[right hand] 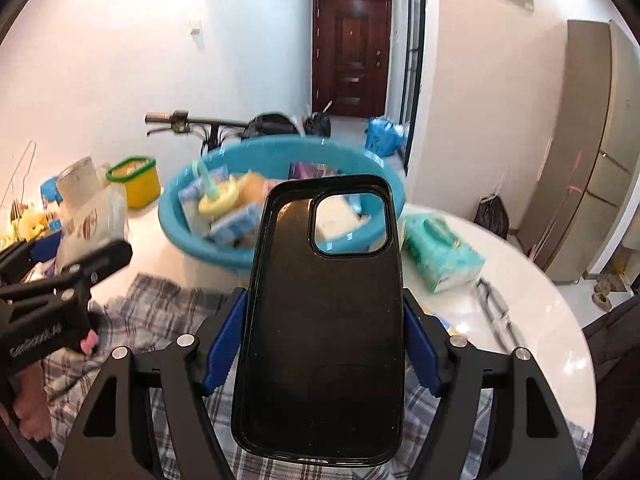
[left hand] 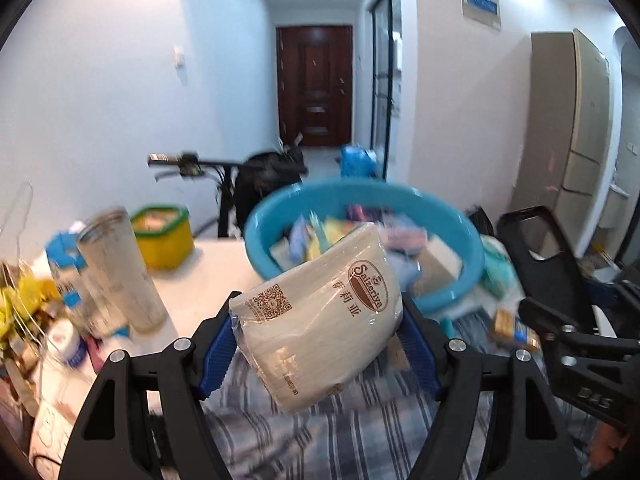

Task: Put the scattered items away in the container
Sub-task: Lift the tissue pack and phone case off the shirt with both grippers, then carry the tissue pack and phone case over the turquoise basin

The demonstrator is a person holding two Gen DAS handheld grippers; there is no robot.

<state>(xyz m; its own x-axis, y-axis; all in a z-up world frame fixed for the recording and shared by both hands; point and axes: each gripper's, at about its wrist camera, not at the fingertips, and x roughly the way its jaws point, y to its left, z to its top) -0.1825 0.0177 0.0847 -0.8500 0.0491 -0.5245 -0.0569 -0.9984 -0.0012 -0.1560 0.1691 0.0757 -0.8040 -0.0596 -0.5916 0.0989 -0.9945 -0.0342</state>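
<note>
My left gripper (left hand: 320,336) is shut on a clear-wrapped pack of paper napkins (left hand: 320,320) with brown print, held tilted above the striped cloth (left hand: 320,440). Behind it stands the blue plastic basin (left hand: 464,280) holding several small items. My right gripper (right hand: 324,336) is shut on a black phone case (right hand: 320,320), gripped by its long edges and standing upright above the checked cloth (right hand: 160,308). The same blue basin (right hand: 176,220) sits behind the case with packets and a yellow round item inside. The phone case (left hand: 532,248) also shows at the right of the left wrist view.
A green tissue pack (right hand: 440,256) and metal tongs (right hand: 496,312) lie on the white table right of the basin. At the left stand a tall steel tumbler (left hand: 120,268), a yellow box with a green lid (left hand: 164,236) and clutter. A scooter handlebar (left hand: 180,160) is behind the table.
</note>
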